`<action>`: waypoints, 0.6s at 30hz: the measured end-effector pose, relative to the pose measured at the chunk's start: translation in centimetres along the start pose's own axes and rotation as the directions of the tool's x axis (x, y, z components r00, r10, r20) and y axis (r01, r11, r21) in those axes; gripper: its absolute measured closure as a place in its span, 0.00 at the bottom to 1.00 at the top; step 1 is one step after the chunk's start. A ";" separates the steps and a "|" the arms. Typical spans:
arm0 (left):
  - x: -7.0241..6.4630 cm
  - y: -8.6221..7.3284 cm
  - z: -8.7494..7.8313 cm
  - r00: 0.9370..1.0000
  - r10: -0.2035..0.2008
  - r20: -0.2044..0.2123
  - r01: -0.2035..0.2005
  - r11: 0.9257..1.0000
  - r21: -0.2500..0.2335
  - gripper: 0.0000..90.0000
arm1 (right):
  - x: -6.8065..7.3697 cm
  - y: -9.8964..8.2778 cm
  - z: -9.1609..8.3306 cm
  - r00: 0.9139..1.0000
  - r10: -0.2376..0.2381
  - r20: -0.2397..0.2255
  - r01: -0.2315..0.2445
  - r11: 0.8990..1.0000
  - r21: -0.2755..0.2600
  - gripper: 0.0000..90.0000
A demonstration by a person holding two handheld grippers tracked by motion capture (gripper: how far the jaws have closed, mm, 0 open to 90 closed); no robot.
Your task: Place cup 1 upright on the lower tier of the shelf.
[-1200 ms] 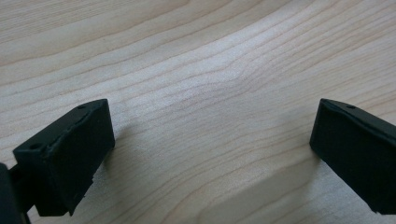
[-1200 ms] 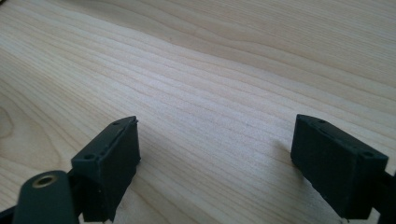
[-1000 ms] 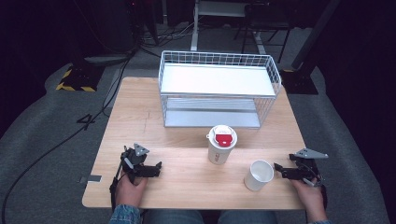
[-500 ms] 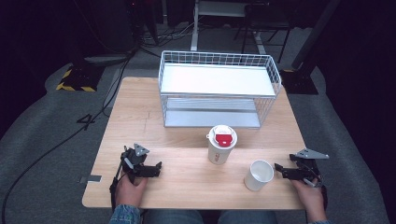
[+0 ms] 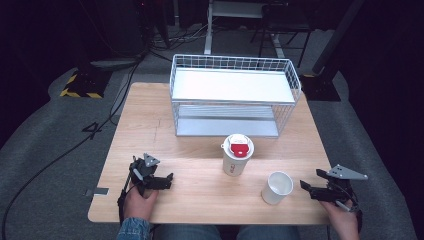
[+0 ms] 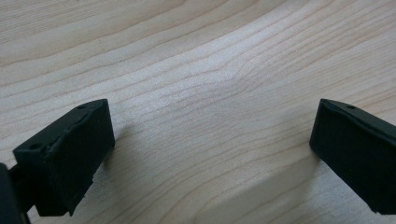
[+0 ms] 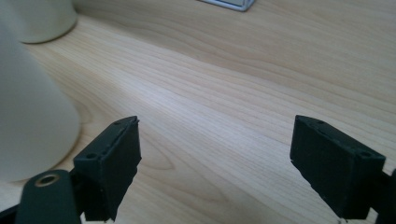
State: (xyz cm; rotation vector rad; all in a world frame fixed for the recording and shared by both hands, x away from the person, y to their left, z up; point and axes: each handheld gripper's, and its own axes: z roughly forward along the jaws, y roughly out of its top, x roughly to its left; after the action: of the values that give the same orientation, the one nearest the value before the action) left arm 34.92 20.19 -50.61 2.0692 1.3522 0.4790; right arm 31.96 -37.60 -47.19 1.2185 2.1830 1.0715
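Note:
A white paper cup with a red-marked lid stands upright at the table's middle, in front of the wire rack. An open, lidless white cup stands to its right, nearer the front edge. My left gripper rests low over the front left of the table, open, with bare wood between its jaws. At the front right, my right gripper is open and points toward the lidless cup, which stands just left of its jaws and outside them. The lidded cup shows farther off.
A white wire rack with two shelves stands at the back of the wooden table. Its lower edge shows in the right gripper view. Dark floor with cables surrounds the table.

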 end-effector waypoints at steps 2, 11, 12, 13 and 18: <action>0.0 0.0 0.0 1.000 0.000 0.000 0.000 1.000 0.000 0.00 | 0.7 0.0 -0.6 1.000 -0.012 -0.009 0.012 1.000 -0.012 0.19; -0.1 -0.1 0.0 1.000 -0.004 -0.002 0.004 1.000 -0.001 0.01 | 2.9 0.1 -2.7 0.997 -0.050 -0.055 0.048 0.998 -0.039 0.19; -0.1 -0.1 0.0 1.000 -0.004 -0.002 0.004 1.000 -0.001 0.01 | 3.2 0.1 -2.9 0.997 -0.054 -0.059 0.052 0.998 -0.041 0.19; -0.1 -0.1 0.0 1.000 -0.004 -0.002 0.004 1.000 -0.001 0.01 | 3.5 0.1 -3.0 0.996 -0.063 -0.064 0.060 0.997 -0.045 0.19; -0.1 -0.1 0.0 1.000 -0.004 -0.003 0.004 1.000 0.000 0.01 | 4.7 0.1 -3.5 0.992 -0.088 -0.087 0.084 0.995 -0.046 0.20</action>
State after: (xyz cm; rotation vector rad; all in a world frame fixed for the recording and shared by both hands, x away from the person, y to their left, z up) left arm 34.83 20.16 -50.61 2.0657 1.3578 0.4800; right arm 27.16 -35.02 -44.91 1.0676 2.2449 1.1508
